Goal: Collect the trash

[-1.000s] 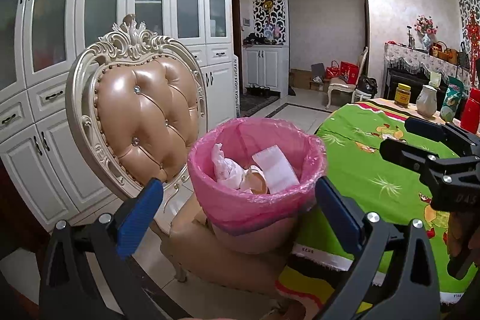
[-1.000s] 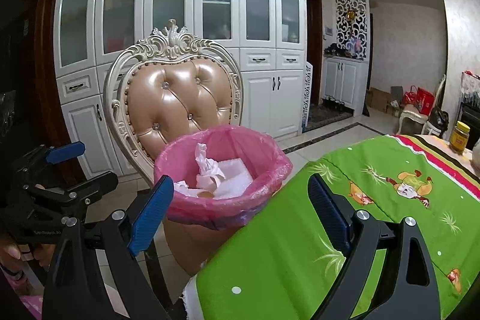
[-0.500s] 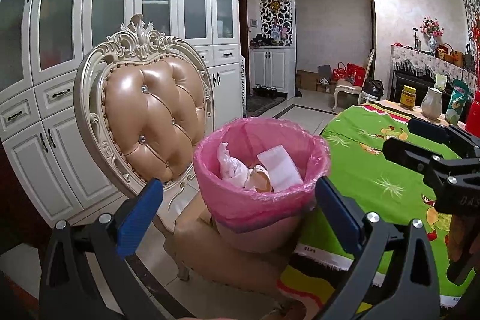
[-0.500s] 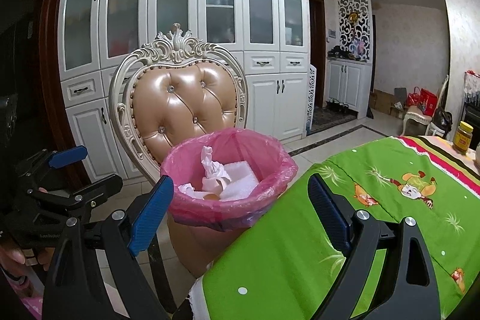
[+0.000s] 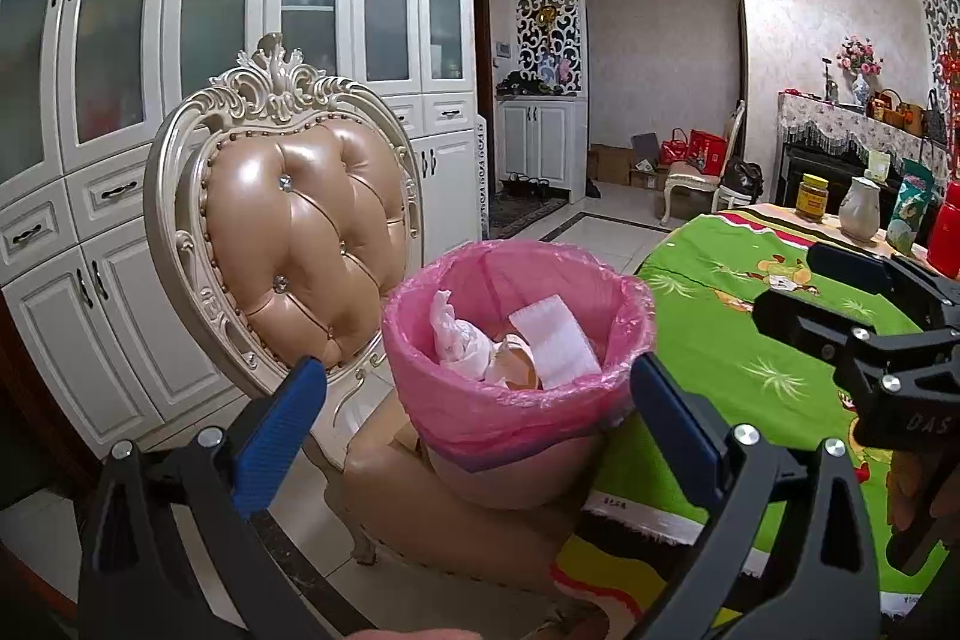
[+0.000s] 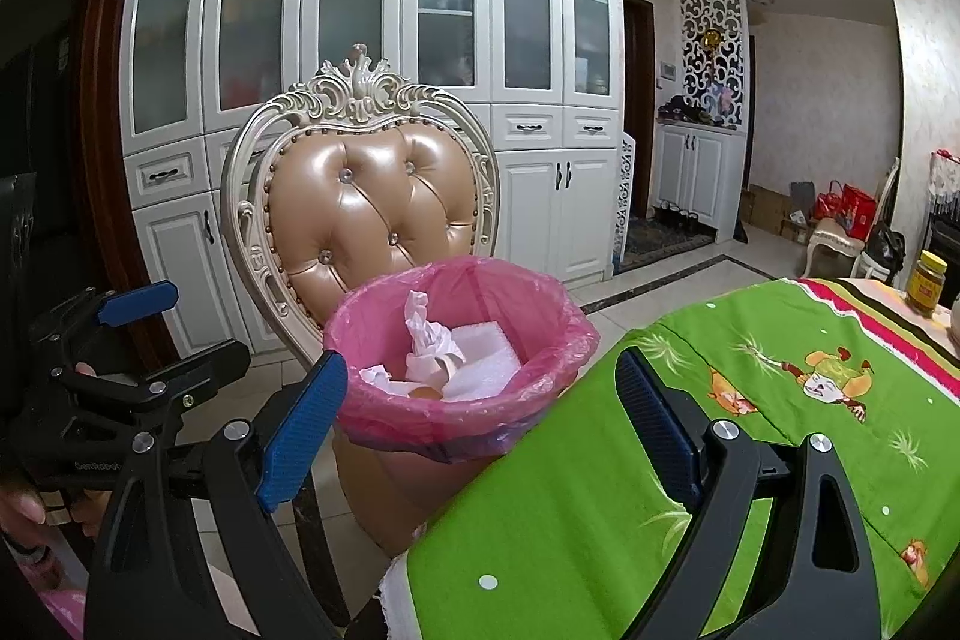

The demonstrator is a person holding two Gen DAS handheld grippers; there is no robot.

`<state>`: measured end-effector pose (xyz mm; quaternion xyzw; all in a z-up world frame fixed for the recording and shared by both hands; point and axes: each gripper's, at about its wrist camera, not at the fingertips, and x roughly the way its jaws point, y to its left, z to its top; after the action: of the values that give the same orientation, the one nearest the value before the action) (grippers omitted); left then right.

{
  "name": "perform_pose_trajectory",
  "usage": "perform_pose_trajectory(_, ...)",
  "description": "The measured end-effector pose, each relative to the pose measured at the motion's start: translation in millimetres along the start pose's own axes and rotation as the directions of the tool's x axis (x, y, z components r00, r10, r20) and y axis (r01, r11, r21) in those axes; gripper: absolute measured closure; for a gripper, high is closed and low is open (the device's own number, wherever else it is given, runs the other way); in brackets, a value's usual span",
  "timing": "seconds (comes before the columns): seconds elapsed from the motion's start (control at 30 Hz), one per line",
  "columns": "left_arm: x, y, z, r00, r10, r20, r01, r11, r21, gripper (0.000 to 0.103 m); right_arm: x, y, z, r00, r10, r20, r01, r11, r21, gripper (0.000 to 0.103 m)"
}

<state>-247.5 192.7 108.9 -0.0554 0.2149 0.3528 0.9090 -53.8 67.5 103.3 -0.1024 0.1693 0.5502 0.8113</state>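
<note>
Pink-lined bin (image 5: 516, 388) on chair seat (image 5: 432, 508), holding tissue (image 5: 450, 334), foam sheet (image 5: 555, 340), apparently eggshell (image 5: 515, 353). Left gripper (image 5: 480, 436), right gripper (image 6: 480, 424): jaws apart, empty.

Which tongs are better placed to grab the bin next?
Left, probably. The left tongs are open and frame the pink-lined bin squarely; the right tongs, also open, have the bin off toward their left finger.
</note>
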Motion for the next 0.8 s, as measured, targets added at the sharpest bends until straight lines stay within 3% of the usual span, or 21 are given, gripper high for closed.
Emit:
perform_pose_trajectory(0.23,-1.1,-3.6,1.5,1.000,0.006,0.009,-0.006,1.000,0.023,0.005,-2.7,0.7,1.1,1.000,0.003,0.010,-0.003,1.000,-0.001,0.018)
perform_pose_trajectory(0.8,17.9,4.7,-2.8,0.998,-0.022,-0.058,0.021,1.000,-0.012,0.005,-3.8,0.2,1.1,1.000,0.006,0.010,-0.006,1.000,0.003,0.018)
